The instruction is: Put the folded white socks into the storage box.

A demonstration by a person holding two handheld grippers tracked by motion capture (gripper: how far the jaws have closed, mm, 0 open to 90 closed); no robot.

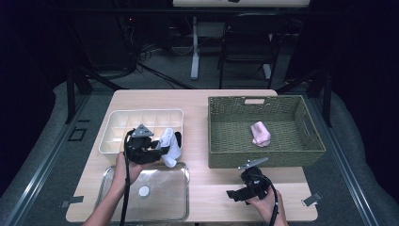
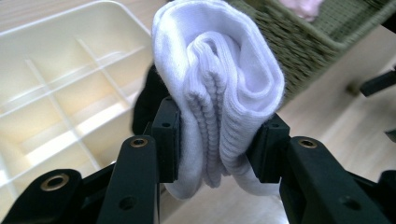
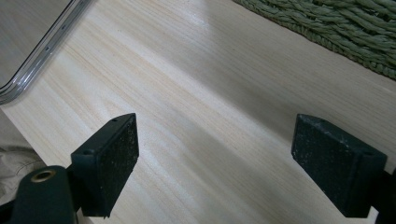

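One rolled white sock (image 2: pixel 219 93) between left jaws

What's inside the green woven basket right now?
A single pink rolled cloth item lies on the floor of the green woven basket, right of its middle. The near wall hides the strip of floor just behind it.

Rolled sock (image 2: pixel 219 88): white ribbed knit cloth, soft, matt.
Divided box (image 2: pixel 60 93): cream plastic, smooth, slight sheen.
Basket (image 1: pixel 263 155): green woven fibre, rough.
Tray (image 1: pixel 181 200): glossy, metal-looking.
Counter (image 3: pixel 196 116): pale wood grain, smooth satin.
Right gripper (image 3: pixel 229 161) pads (image 3: pixel 119 158): black, grainy matt.
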